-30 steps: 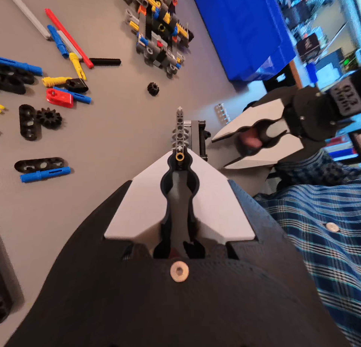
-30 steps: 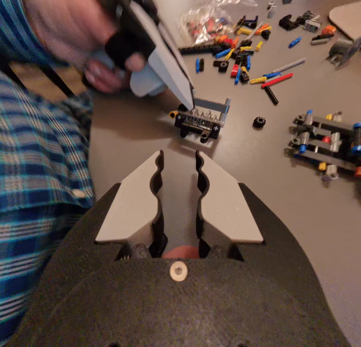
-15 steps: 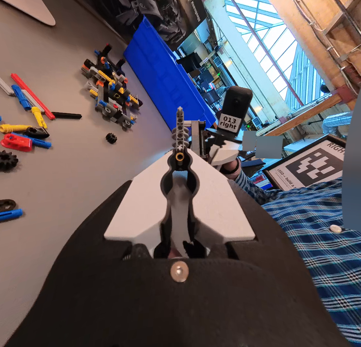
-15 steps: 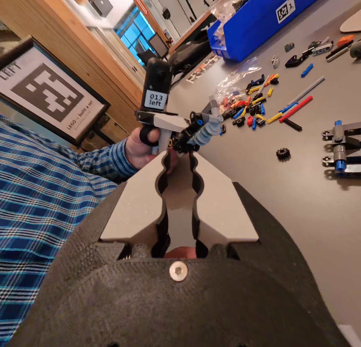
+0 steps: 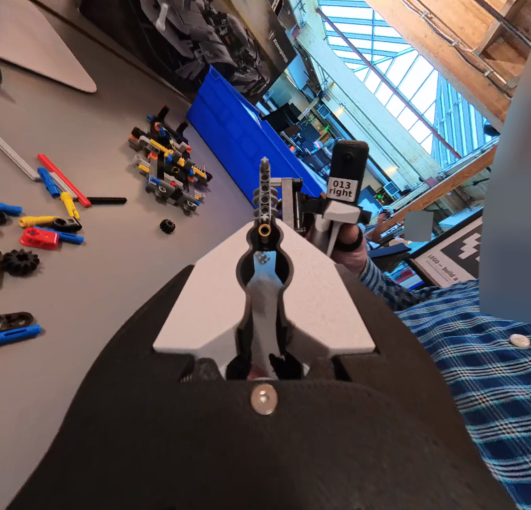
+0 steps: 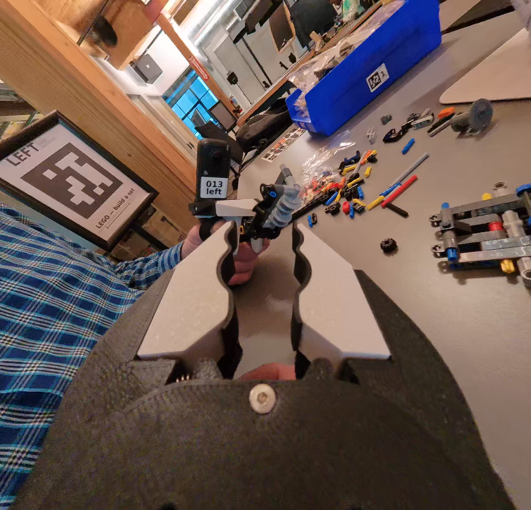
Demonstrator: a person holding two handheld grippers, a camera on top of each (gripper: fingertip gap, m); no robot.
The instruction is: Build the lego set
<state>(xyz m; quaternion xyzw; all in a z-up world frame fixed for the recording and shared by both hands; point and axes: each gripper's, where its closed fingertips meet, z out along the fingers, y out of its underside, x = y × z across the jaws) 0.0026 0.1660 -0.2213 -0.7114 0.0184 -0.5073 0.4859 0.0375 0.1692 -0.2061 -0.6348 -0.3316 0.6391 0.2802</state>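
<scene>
Grey beam, worm gear and black frame together form the small subassembly [image 5: 265,197] that you are now holding up in the air, well clear of the grey table [image 5: 120,266]; a second ago it was resting on that table with the left gripper [image 5: 265,232] already clamped on its near end. The left fingers [image 5: 218,289] are pressing together on the end with the yellow-ringed pin, and that pinch is carrying the whole piece. The right gripper [image 6: 260,230] is hanging just beside the subassembly with its fingers [image 6: 330,295] spread and nothing between them, closer to the piece than it was a second ago. The lift is probably putting the piece where the free gripper can work on it or take it over. The larger chassis section [image 6: 488,235] and the loose parts [image 6: 359,191] are lying on the table, the black gear [image 6: 388,245] between them, so much of the build is evidently still waiting.
</scene>
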